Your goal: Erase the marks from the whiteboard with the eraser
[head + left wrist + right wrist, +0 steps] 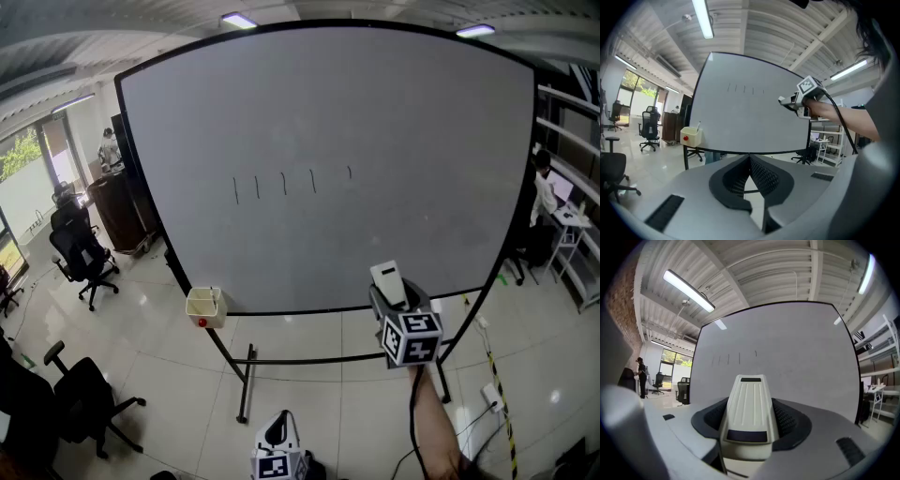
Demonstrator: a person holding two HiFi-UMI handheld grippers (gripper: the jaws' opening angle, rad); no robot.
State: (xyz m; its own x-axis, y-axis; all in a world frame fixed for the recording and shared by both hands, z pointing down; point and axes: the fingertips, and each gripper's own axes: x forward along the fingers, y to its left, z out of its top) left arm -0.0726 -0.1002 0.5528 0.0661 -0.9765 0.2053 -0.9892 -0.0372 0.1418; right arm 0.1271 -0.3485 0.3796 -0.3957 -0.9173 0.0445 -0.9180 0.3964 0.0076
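"So, where is the cream ribbed plastic eraser [749, 404]?"

"Clamped between the jaws of the right gripper [394, 302], held up before the large white whiteboard on its black frame [394, 122]. It sits below and right of the row of short dark marks [281, 185]."

"Touching the board?"

"I cannot tell."

"And the left gripper [750, 158]?"

"Low down near the floor, jaws closed tip to tip, with nothing between them."

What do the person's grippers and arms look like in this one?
The left gripper and right gripper are light grey plastic with black ribbed claw pads. Each carries a white cube printed with black square markers. A black cable runs along the right forearm, which shows no sleeve.
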